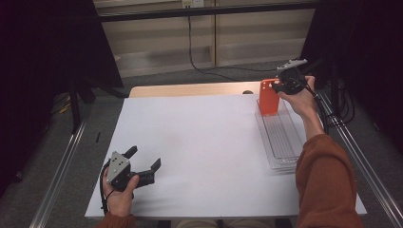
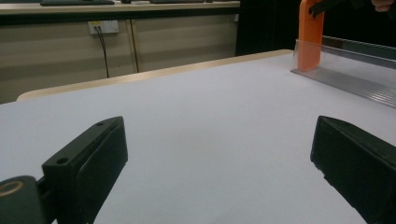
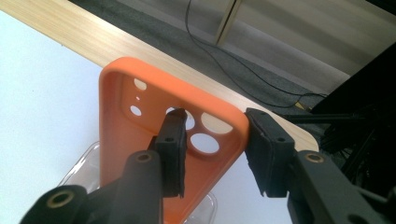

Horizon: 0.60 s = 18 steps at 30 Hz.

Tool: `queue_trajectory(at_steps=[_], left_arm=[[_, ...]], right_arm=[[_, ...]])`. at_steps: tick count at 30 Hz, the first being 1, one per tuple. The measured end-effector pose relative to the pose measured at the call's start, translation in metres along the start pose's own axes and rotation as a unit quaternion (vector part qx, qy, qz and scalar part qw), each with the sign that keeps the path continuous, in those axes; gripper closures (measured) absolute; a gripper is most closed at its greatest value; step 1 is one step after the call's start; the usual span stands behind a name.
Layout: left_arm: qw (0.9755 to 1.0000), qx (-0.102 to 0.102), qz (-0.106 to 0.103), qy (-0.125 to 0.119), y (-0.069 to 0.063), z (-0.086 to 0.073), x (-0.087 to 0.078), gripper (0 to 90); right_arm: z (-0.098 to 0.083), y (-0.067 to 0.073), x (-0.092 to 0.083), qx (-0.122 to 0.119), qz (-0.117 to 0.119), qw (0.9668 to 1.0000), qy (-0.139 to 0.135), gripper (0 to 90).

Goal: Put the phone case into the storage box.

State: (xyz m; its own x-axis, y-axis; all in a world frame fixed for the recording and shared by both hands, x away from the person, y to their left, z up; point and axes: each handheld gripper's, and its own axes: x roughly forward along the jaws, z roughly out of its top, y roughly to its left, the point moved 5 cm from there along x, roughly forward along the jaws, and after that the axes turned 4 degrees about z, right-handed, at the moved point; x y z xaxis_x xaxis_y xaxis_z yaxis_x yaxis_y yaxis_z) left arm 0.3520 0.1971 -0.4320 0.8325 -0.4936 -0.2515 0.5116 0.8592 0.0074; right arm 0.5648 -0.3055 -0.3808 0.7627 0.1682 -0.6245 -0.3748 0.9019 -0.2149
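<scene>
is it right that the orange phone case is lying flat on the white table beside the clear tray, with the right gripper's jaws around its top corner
Not quite. The orange phone case stands upright in the far end of the clear tray, not flat on the table; the high view shows it. The right gripper does have its jaws around the top corner.

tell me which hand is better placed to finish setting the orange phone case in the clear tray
Right. The right gripper already has its jaws around the top of the orange phone case, standing upright in the clear tray. The left gripper is open over bare table, far away.
</scene>
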Motion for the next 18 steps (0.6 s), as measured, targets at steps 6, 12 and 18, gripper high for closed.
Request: queue_trajectory(at_steps=[6,12,18], left_arm=[[1.0,0.001,0.0,0.001,-0.0001,-0.0001,-0.0001,3.9],[1.0,0.0,0.0,0.0,-0.0002,-0.0001,0.0,3.9],[1.0,0.003,0.001,0.0,0.0003,0.0001,-0.0006,3.9]], right_arm=[[-0.0008,-0.0017,-0.0003,0.008,0.001,1.0,0.0,56.7],[-0.0022,-0.0044,-0.0009,0.022,0.002,0.9998,-0.003,50.0],[-0.0031,-0.0068,-0.0016,0.034,0.001,0.9994,-0.005,44.1]])
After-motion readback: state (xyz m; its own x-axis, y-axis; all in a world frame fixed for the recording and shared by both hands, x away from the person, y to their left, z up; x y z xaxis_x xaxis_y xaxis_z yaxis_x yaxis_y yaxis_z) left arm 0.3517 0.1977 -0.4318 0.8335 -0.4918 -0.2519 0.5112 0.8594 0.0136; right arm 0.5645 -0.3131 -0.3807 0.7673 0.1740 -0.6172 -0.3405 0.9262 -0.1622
